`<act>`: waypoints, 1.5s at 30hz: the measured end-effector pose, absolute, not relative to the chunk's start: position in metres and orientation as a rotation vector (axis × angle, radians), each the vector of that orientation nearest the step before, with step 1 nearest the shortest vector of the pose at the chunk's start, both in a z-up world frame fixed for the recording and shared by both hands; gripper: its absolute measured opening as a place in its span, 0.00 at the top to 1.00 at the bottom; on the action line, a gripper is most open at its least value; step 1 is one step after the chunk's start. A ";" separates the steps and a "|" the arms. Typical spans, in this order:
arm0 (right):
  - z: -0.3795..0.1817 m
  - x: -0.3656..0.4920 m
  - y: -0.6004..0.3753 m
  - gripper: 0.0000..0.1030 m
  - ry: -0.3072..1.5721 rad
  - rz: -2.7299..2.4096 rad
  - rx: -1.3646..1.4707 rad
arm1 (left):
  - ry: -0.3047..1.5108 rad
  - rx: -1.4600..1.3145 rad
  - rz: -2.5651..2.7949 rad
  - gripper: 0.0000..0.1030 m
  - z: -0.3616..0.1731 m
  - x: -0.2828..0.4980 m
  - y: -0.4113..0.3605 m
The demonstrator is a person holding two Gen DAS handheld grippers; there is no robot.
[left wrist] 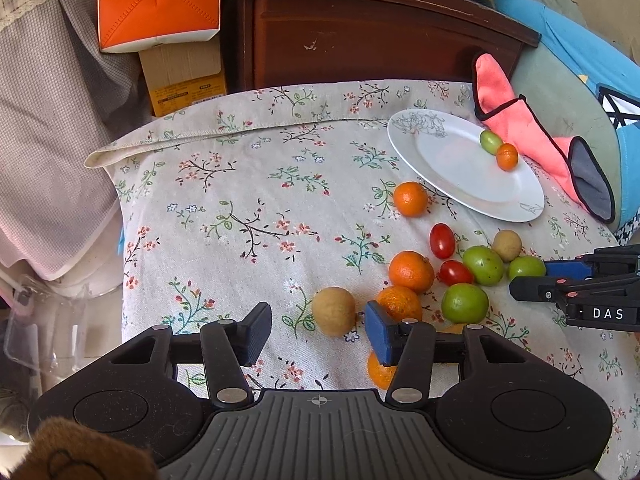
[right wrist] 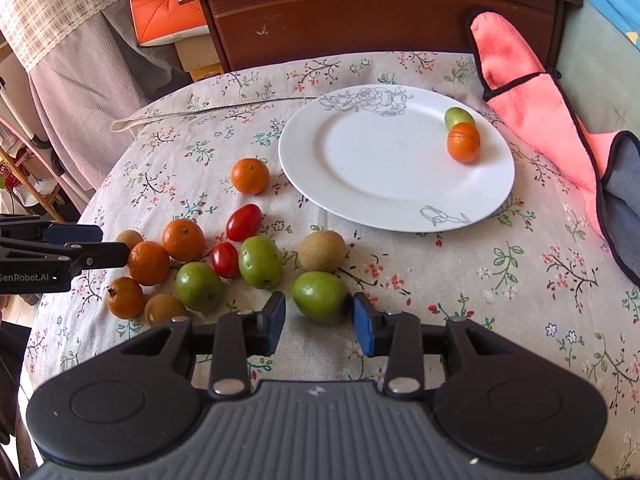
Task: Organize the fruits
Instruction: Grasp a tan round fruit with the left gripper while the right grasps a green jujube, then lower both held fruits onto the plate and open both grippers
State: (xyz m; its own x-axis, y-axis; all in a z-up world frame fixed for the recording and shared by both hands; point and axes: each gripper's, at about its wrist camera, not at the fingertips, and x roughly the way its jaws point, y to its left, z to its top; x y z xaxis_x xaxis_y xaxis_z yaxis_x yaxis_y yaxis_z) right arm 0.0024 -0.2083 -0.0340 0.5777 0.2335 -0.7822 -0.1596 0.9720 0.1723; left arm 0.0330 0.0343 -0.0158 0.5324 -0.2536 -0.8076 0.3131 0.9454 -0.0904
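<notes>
Right hand-held gripper [right wrist: 319, 322] gapes w/ a round green fruit [right wrist: 321, 297] between its blue pads, not clamped. Left hand-held gripper [left wrist: 318, 330] also apart, a tan round fruit [left wrist: 334, 311] ahead. White floral-rimmed plate [right wrist: 360, 184] on the floral-cloth table [right wrist: 480, 280] holds one small orange fruit [right wrist: 463, 142] & one small green fruit [right wrist: 459, 117]; pink towel w/ black trim [right wrist: 528, 108] beside it.

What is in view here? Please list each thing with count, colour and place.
Flowered tablecloth: one, beige, underneath.
Round china plate: one, white, right of cloth.
Small round oranges: five, orange; four on cloth, one on plate.
Oval green fruits: four, green; three on cloth, one on plate.
Oval cherry tomatoes: two, red, on cloth.
Round rough-skinned fruits: three, tan, on cloth.
Terry towel: one, pink, right of plate.
Wooden cabinet: one, dark brown, behind.
Left gripper: black, open, flanking tan fruit.
Right gripper: black, open, flanking green fruit.
</notes>
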 end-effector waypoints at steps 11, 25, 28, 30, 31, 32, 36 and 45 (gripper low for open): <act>-0.034 0.003 -0.206 0.63 0.926 0.231 0.074 | 0.946 0.080 -0.338 0.54 -0.030 0.039 0.023; -0.031 0.001 -0.201 0.69 0.915 0.248 0.030 | 0.930 0.065 -0.387 0.78 -0.026 0.035 0.019; -0.025 0.000 -0.202 0.69 0.902 0.254 0.043 | 0.915 0.049 -0.377 0.78 -0.021 0.035 0.021; -0.021 0.000 -0.203 0.69 0.889 0.256 0.053 | 0.906 0.036 -0.377 0.78 -0.018 0.035 0.022; -0.018 0.000 -0.204 0.69 0.881 0.256 0.061 | 0.900 0.031 -0.376 0.78 -0.017 0.035 0.022; -0.016 0.000 -0.205 0.69 0.876 0.254 0.069 | 0.895 0.027 -0.377 0.78 -0.015 0.035 0.022; -0.008 0.000 -0.209 0.69 0.845 0.248 0.096 | 0.875 0.008 -0.381 0.78 -0.009 0.036 0.021; 0.008 0.011 -0.228 0.69 0.776 0.194 0.161 | 0.809 -0.012 -0.410 0.78 0.007 0.045 -0.004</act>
